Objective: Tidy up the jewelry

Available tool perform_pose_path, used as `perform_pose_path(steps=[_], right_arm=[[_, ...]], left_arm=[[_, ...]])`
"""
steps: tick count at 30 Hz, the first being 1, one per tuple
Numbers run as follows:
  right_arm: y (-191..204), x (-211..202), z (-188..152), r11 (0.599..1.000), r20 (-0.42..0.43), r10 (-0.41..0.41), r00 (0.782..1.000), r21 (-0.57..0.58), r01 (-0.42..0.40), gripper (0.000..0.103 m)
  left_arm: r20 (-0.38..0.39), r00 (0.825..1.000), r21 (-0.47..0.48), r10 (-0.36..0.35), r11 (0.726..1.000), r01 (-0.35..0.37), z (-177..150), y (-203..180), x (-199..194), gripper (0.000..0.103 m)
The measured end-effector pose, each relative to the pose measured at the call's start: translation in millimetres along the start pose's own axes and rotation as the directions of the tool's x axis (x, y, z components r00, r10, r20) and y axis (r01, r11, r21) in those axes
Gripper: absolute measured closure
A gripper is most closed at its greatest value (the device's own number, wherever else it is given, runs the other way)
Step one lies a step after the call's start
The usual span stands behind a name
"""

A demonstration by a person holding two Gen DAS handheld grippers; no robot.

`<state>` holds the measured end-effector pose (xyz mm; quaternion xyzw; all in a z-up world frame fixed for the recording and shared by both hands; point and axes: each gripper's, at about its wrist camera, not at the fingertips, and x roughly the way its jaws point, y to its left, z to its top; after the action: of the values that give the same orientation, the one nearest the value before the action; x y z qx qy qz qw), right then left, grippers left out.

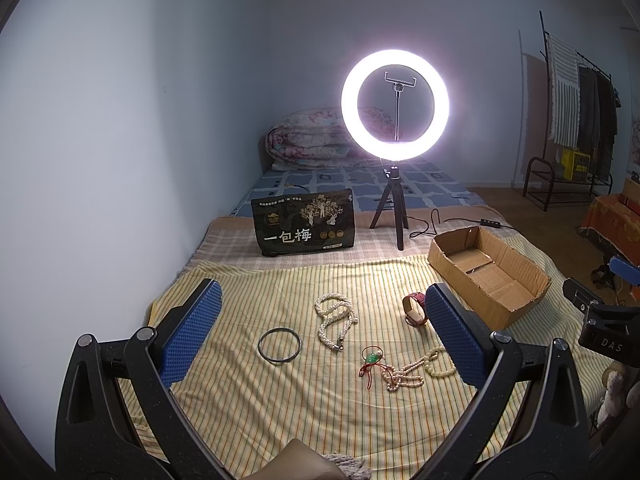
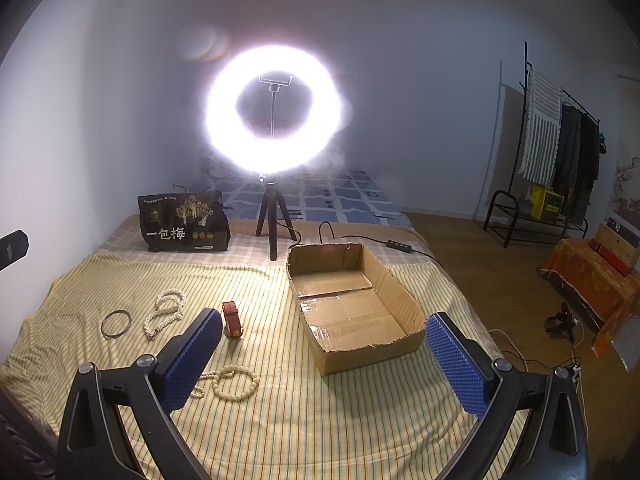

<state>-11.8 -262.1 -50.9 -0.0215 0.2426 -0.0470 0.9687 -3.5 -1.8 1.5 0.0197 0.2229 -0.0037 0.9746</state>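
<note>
left gripper: jaws wide open, empty, held level above the near bed, aimed at the jewelry
right gripper: jaws wide open, empty, held above the bed, aimed at the box's near end
jewelry: bangle, pearl necklace, red watch, red cord with green charm, cream bead strands, all loose on the striped bedspread
cardboard box: open, on the bed right of the jewelry
far: snack bag, lit ring light on a tripod
</note>
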Motion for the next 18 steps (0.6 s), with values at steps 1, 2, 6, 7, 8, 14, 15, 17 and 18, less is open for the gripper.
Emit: perform_pose_path(steps=[1,2,6,7,8,14,15,17,18], right_arm=[[0.1,0.1,0.0,1.0,-0.001,0.0,1.0,0.0,0.0,0.0],[0.2,0.0,-0.3,1.0,-0.001,0.001,1.0,-0.001,-0.001,0.0],[0.4,0.2,-1.0,1.0,-0.003,0.002,1.0,-0.002,-0.002,0.0],[0.2,0.4,-0.2,1.0,-0.004,0.002,1.0,-0.004,-0.002,0.0],[0.4,0.6,-0.8,1.0,-0.006,0.003,1.0,-0.005,-0.003,0.0],[1.6,5.3,-2.6,0.999,-0.032,0.016,0.999,-0.027,-0.017,0.0],[1.7,6.2,-3.1,0.999,-0.039,0.021,0.999,-0.031,-0.022,0.0],[2.8,9.7,-6.3,0.998,-0.054,0.031,0.998,-0.047,-0.033,0.0],[4.8,12.5,-6.1,0.998,-0.06,0.029,0.998,-0.055,-0.032,0.0]], left_arm=[[0.0,1.0,0.0,0.0,1.0,0.0,0.0,0.0,0.0,0.0],[0.0,1.0,0.001,0.0,1.0,0.0,-0.1,0.0,-0.2,0.0],[-0.002,1.0,0.005,0.002,1.0,-0.002,3.0,-0.3,-2.5,0.0],[-0.004,1.0,0.007,0.003,1.0,-0.003,3.4,-0.5,-2.3,0.0],[-0.005,1.0,0.008,0.004,1.0,-0.004,3.4,-0.5,-1.8,0.0],[-0.038,0.999,0.01,0.011,1.0,-0.01,2.1,3.8,7.1,0.0],[-0.054,0.999,0.004,0.007,1.0,-0.007,1.9,6.6,10.3,0.0],[-0.076,0.997,-0.001,0.001,1.0,-0.001,0.1,8.9,18.2,0.0],[-0.094,0.996,-0.001,-0.004,1.0,0.004,-0.7,10.6,22.7,0.0]])
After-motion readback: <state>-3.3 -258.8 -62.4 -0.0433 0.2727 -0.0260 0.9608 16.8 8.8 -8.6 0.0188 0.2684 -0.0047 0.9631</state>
